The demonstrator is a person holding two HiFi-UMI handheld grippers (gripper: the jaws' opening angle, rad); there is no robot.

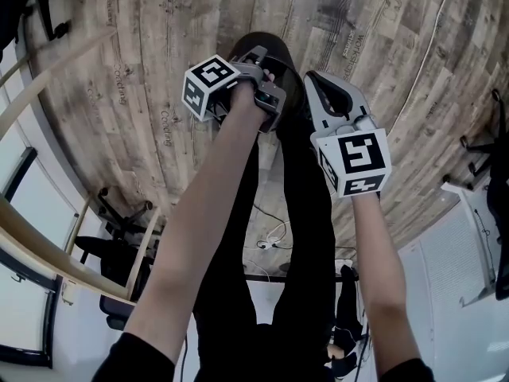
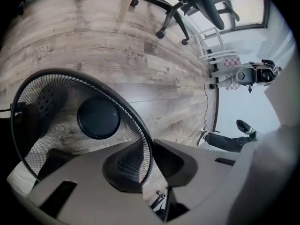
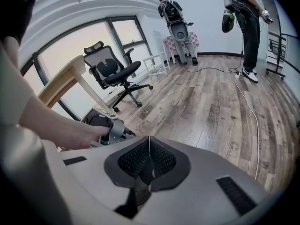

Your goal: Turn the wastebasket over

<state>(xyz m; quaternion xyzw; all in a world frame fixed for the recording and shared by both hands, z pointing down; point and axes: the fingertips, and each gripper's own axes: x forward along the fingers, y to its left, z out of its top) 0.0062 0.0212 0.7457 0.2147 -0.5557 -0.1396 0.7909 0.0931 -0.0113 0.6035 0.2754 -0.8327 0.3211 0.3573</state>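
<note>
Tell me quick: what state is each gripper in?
Left gripper: closed on the mesh rim of the wastebasket.
Right gripper: closed, nothing between its jaws.

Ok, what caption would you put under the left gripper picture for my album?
Left gripper pinches the rim of a black mesh wastebasket on the wooden floor.
</note>
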